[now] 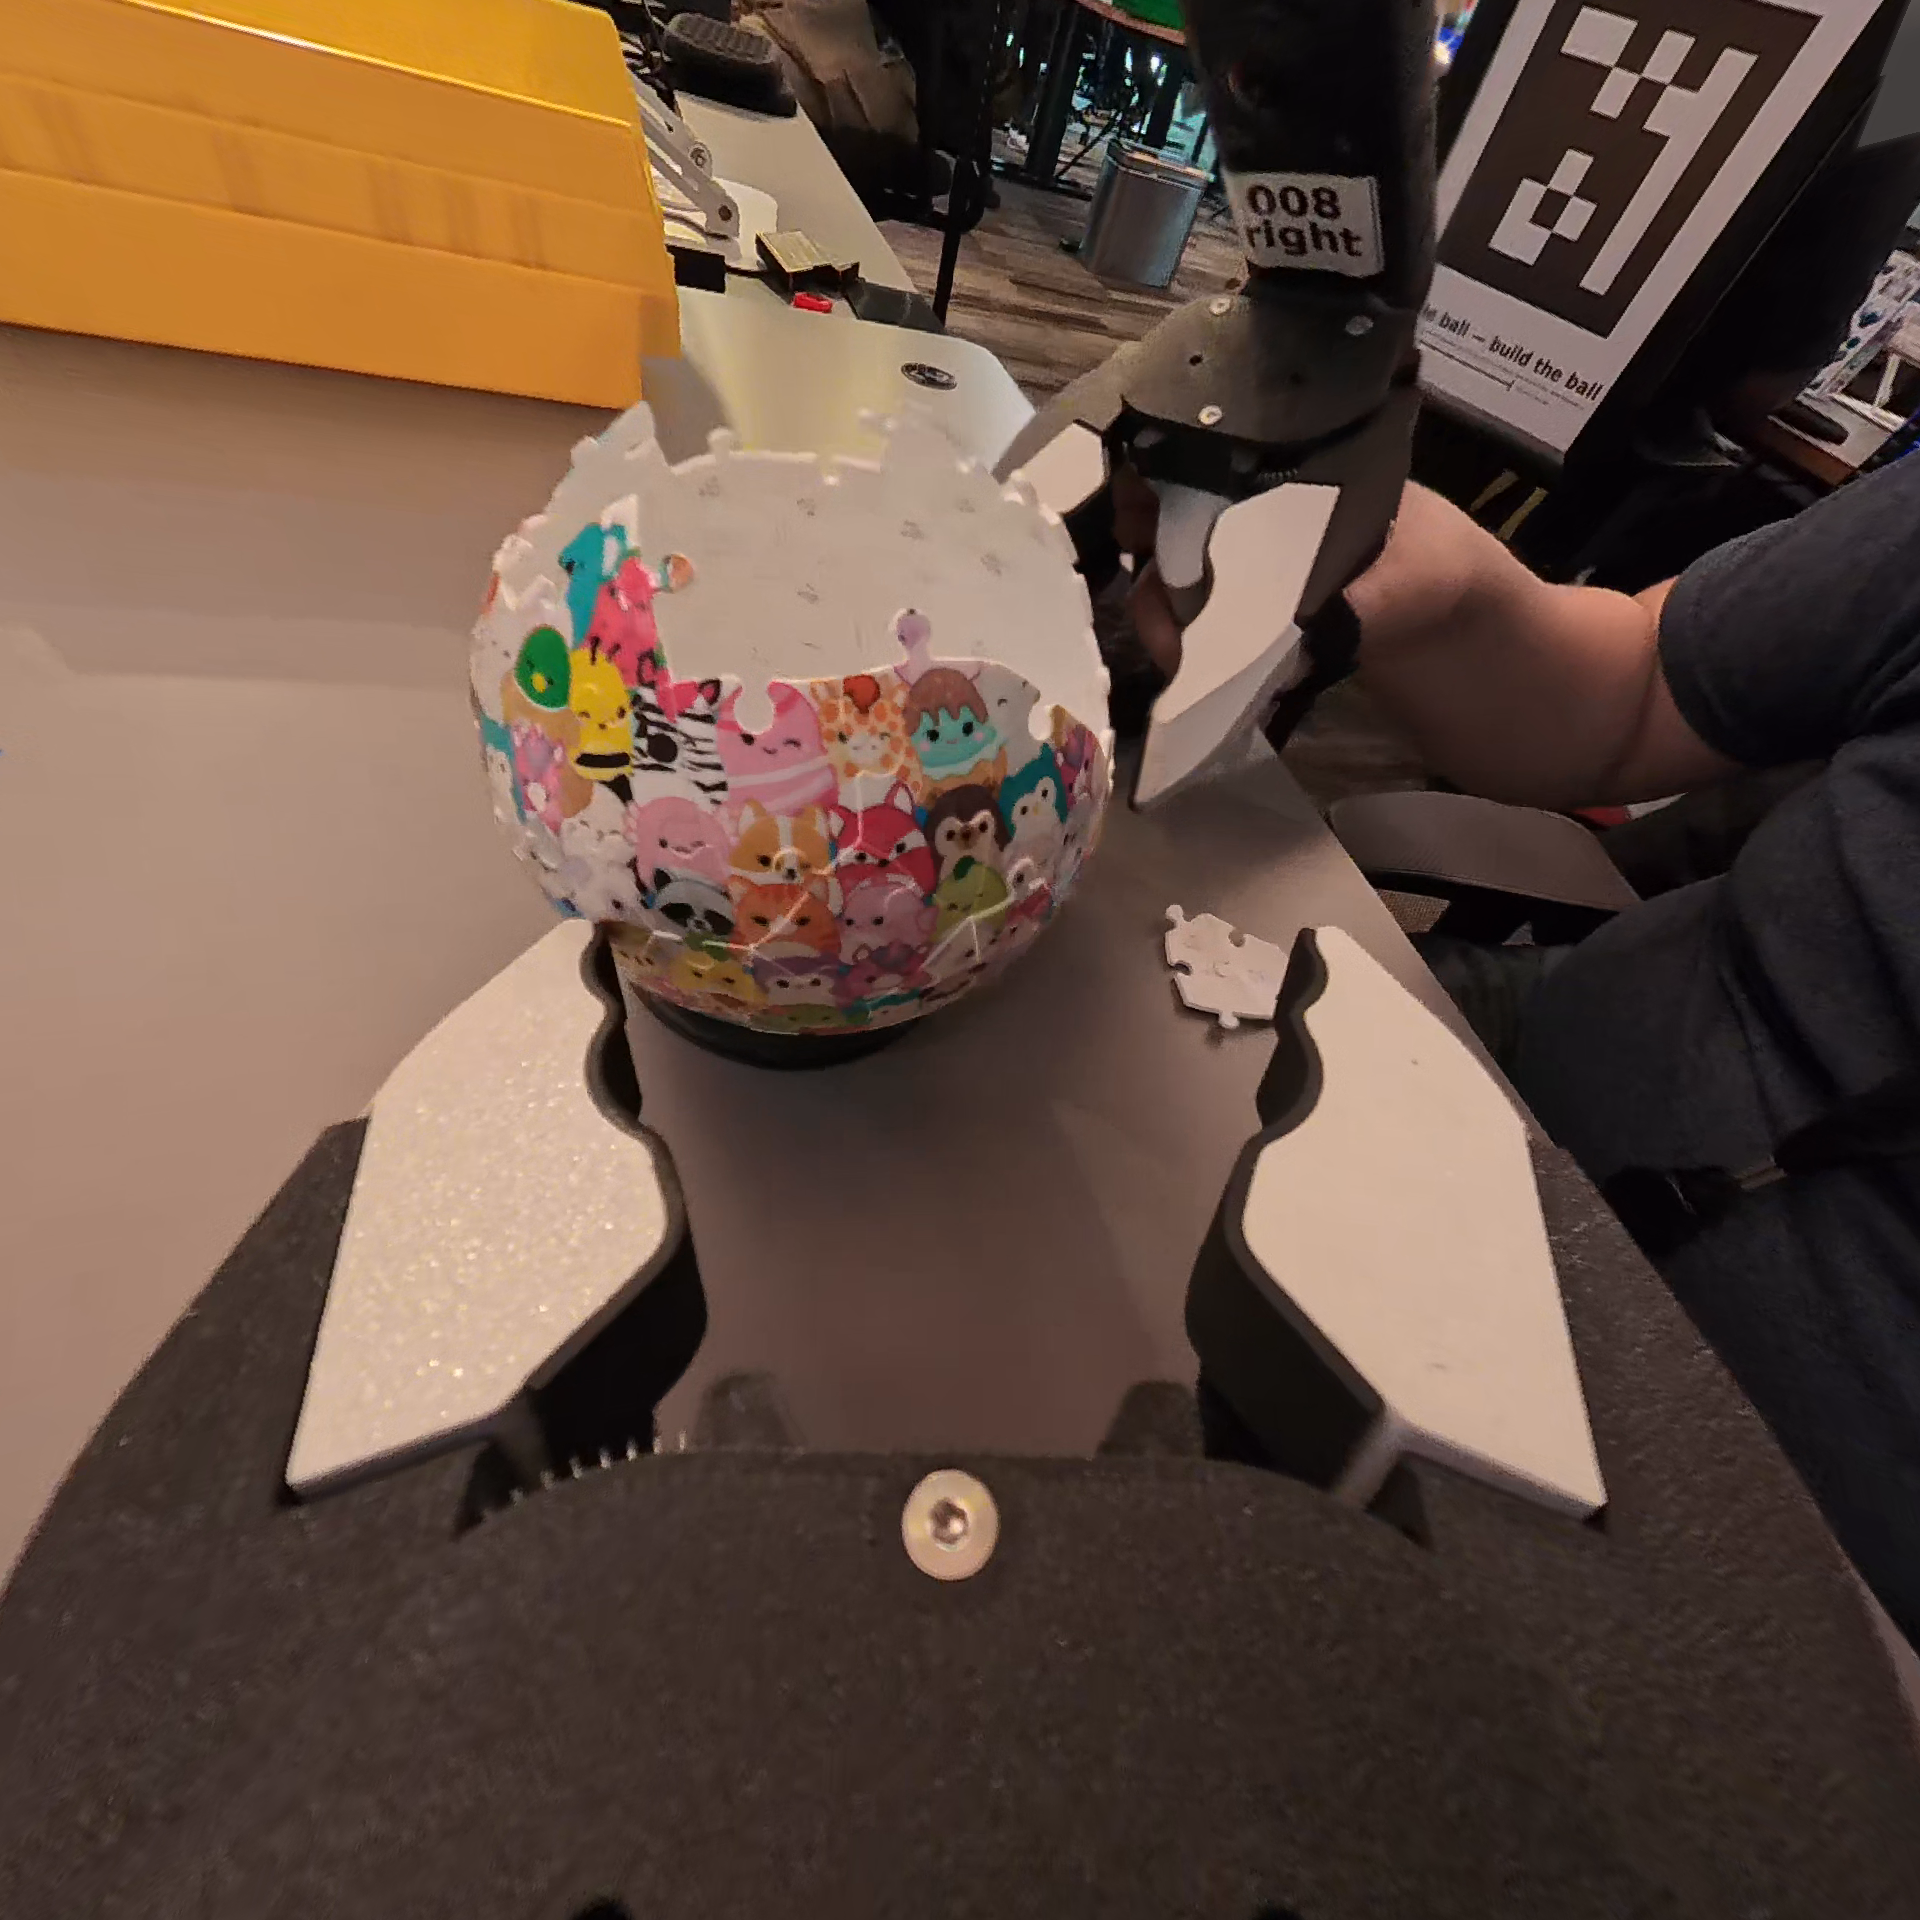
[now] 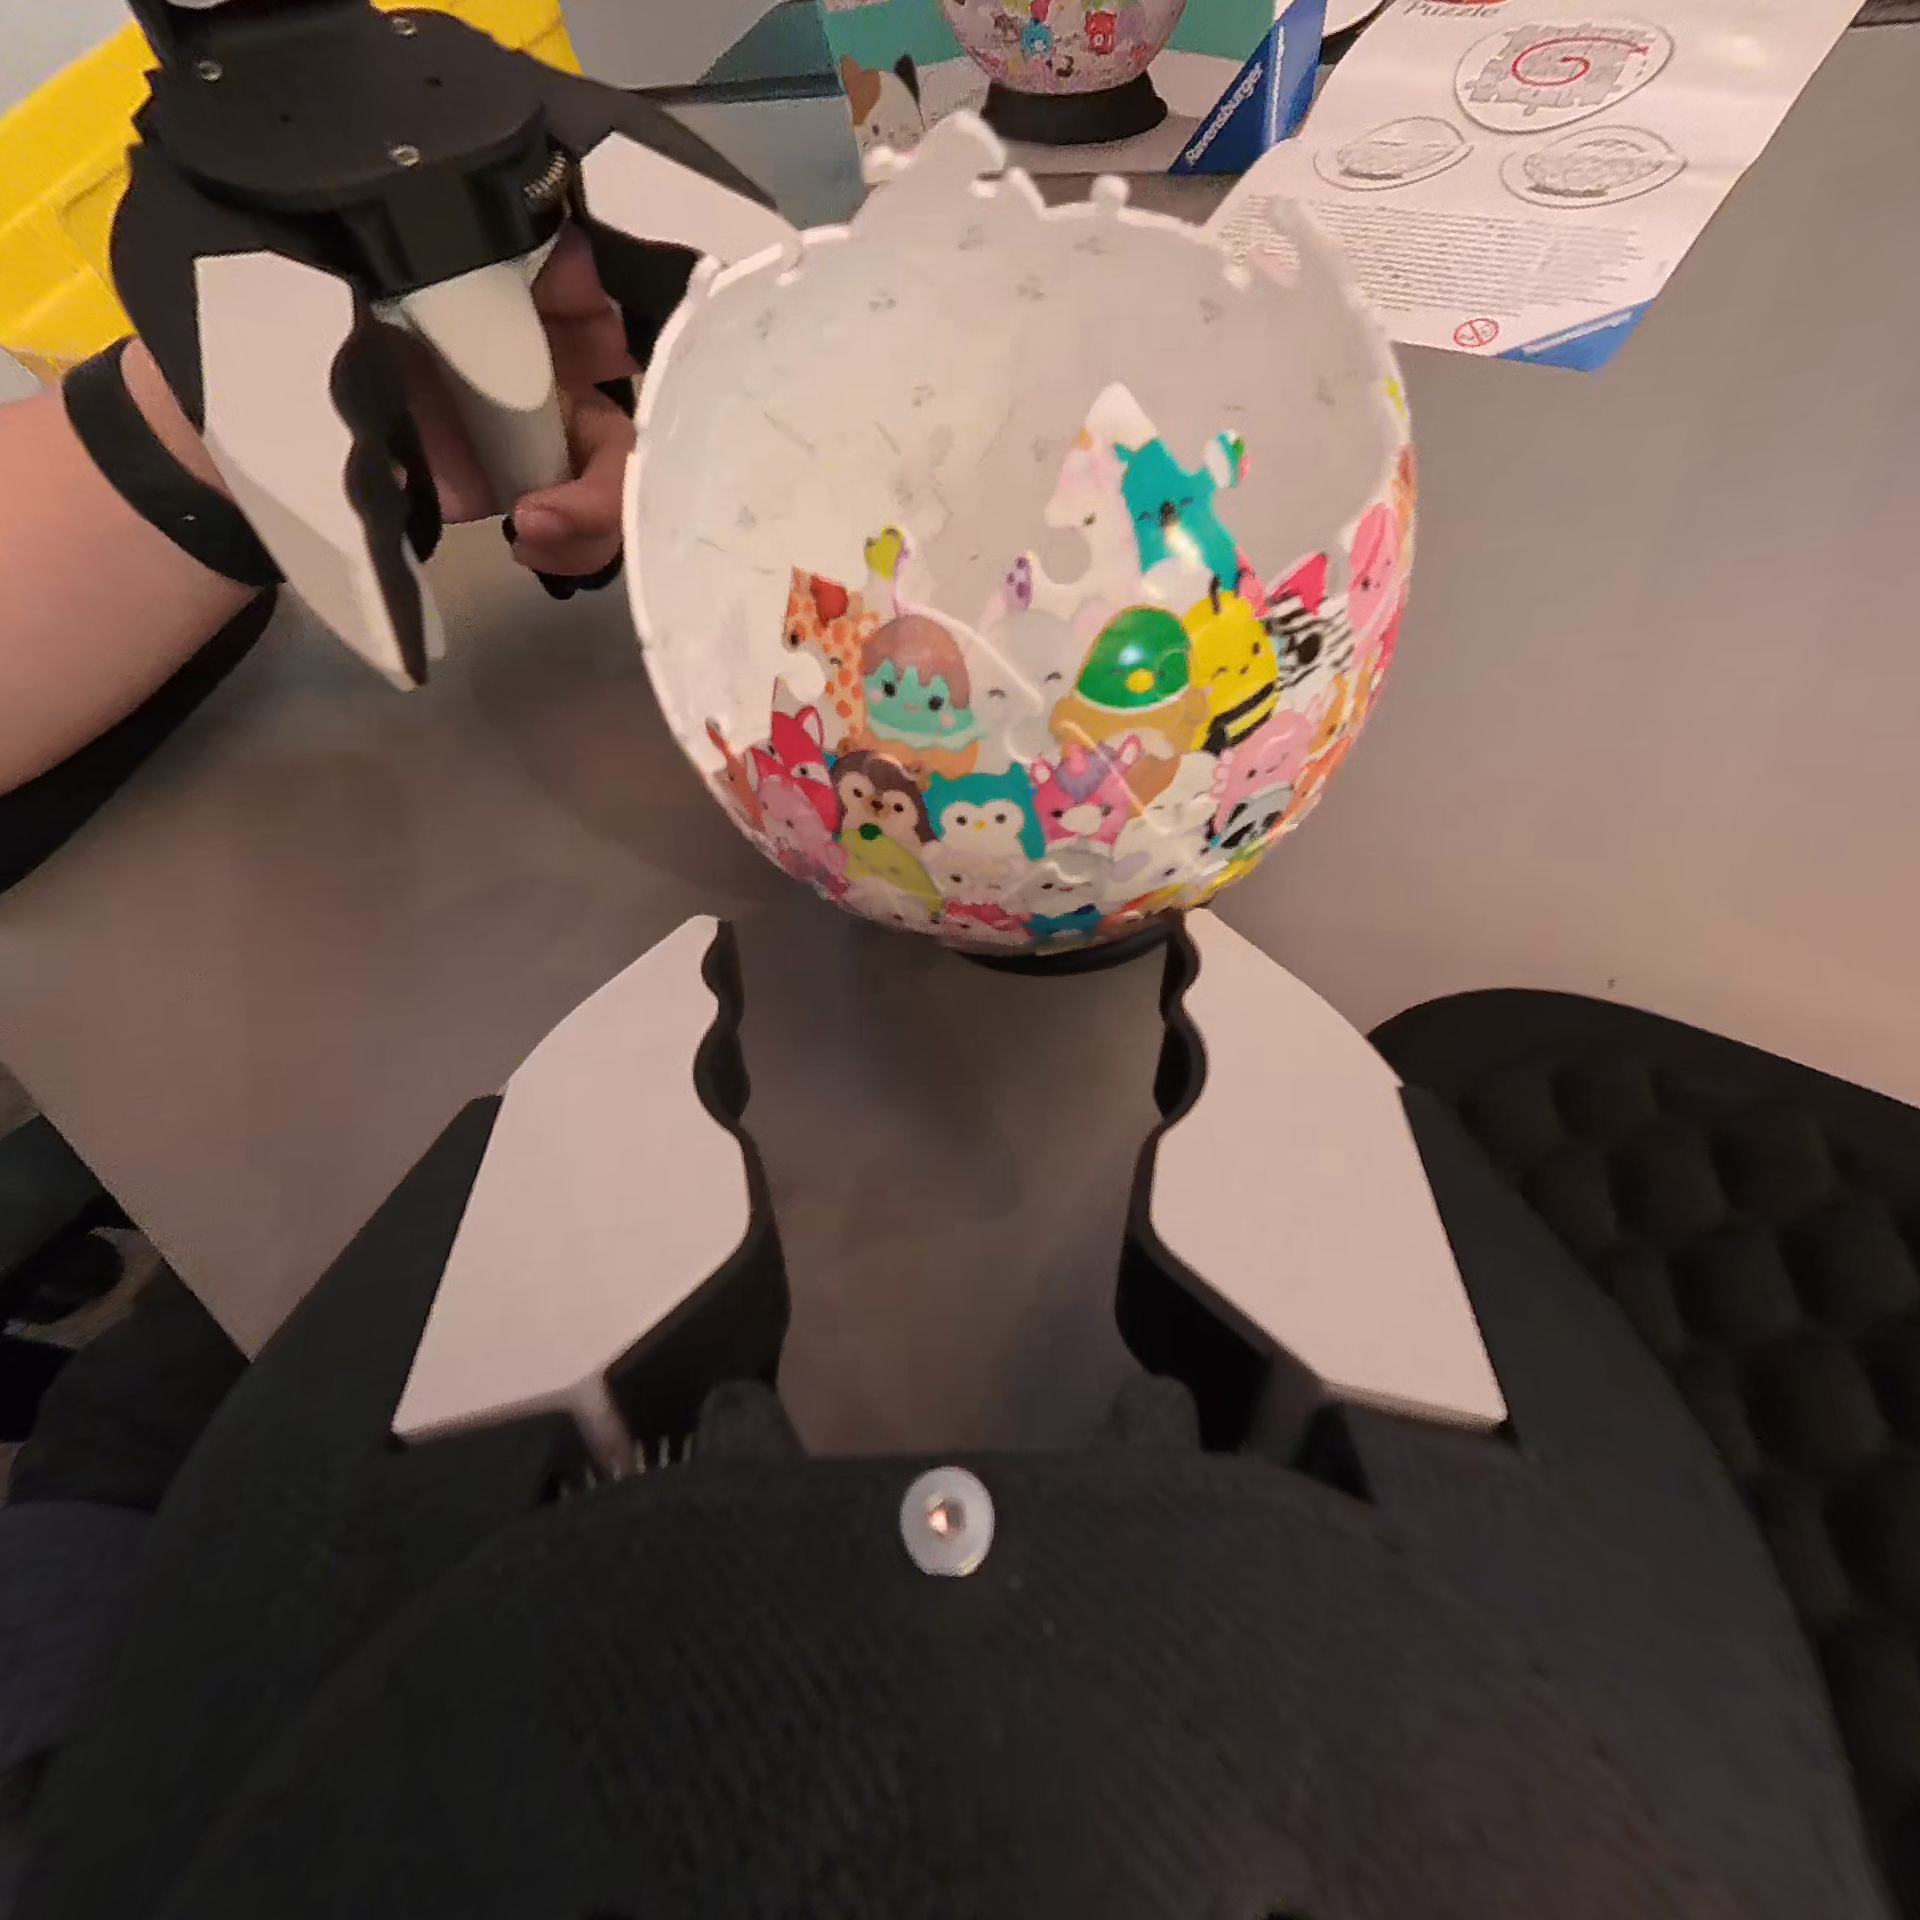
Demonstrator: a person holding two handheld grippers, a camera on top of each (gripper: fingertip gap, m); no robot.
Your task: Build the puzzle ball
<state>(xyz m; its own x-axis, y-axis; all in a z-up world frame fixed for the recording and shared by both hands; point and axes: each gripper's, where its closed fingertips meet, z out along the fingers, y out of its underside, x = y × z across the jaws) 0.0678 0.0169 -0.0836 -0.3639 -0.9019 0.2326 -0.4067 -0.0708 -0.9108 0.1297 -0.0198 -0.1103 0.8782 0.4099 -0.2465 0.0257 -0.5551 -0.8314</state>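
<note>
The left gripper (image 1: 951, 961) had its white-faced, black-edged fingers (image 1: 488, 1195) spread wide apart with nothing between them but bare grey counter (image 1: 935, 1247). Just past the fingertips stood the half-built puzzle ball (image 1: 790, 727), a hollow plastic shell printed with bright cartoon animals on its lower half, its white inside showing above a jagged open rim. It sat on a low black round stand (image 1: 790, 1044). Beside the tip of the right-hand finger, a small white cluster of joined puzzle pieces (image 1: 1221, 966) lay flat on the counter, face down. Farther off, beyond the ball and to its right, the right gripper (image 1: 1122, 623) pointed downward, held by a person's hand (image 1: 1475, 644). Behind the ball to the left lay yellow bins (image 1: 312, 208).

In the right wrist view, the right gripper (image 2: 945, 925) also had its fingers (image 2: 592, 1195) held apart and empty, their tips close to the ball's stand on either side. The ball stood directly ahead; the left gripper (image 2: 416, 582) hung to its left. Beyond the ball rested a puzzle box (image 2: 1049, 94) and a printed instruction sheet (image 2: 1507, 177). A black mesh chair (image 2: 1683, 1195) lay to the right of the fingers.
</note>
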